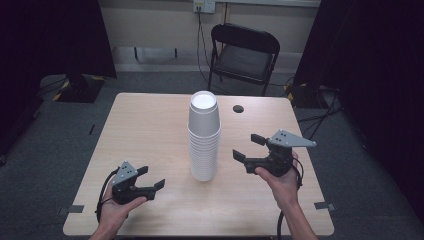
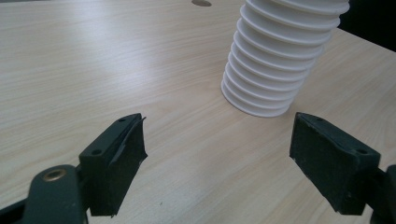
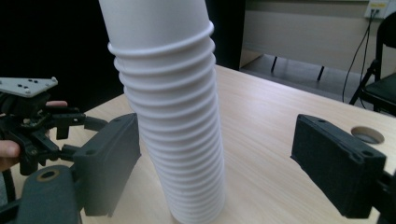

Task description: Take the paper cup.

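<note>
Left gripper point(image 1: 151, 178) sits low in the lower left of the high view, jaws spread wide with bare tabletop between them. Right gripper point(image 1: 248, 148), right of centre in the frame and lifted off the wood, also has its jaws apart, gripping nothing. Between the two, at frame centre, stands the stack of white cups point(image 1: 204, 136), upright on the table point(image 1: 145, 130); neither gripper touches it. Beyond, a round hole point(image 1: 238, 108) in the tabletop; farther up, a black folding chair point(image 1: 243, 55).
</note>
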Tool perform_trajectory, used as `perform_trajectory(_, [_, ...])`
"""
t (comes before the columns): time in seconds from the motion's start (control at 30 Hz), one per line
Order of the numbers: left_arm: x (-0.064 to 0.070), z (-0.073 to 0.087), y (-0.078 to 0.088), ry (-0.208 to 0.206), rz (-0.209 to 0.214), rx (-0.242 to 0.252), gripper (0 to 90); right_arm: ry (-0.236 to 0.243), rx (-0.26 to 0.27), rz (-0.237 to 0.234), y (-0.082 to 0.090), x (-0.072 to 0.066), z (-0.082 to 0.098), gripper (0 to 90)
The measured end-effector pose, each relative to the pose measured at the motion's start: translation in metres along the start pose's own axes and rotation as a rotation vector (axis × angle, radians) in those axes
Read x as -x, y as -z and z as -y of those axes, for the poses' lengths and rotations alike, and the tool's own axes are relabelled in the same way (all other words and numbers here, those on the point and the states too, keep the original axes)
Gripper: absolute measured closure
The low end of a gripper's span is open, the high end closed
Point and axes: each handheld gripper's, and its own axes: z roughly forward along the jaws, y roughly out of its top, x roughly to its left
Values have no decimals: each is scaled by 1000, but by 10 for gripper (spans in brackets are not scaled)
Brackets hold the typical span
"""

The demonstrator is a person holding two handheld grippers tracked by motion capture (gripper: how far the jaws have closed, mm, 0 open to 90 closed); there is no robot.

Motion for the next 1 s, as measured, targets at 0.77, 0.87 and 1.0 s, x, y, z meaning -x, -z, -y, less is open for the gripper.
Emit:
perform_trajectory(0.77, [1, 0, -2, -1, 21, -3, 157, 70, 71, -92, -28, -21, -53, 137])
perform_trajectory(0.87, [1, 1, -1, -2, 20, -6, 157, 78, 70, -97, -32, -23, -58, 136])
perform_trajectory(1.0, [1, 1, -1, -4, 20, -3, 157, 84, 78, -110, -38, -25, -66, 136])
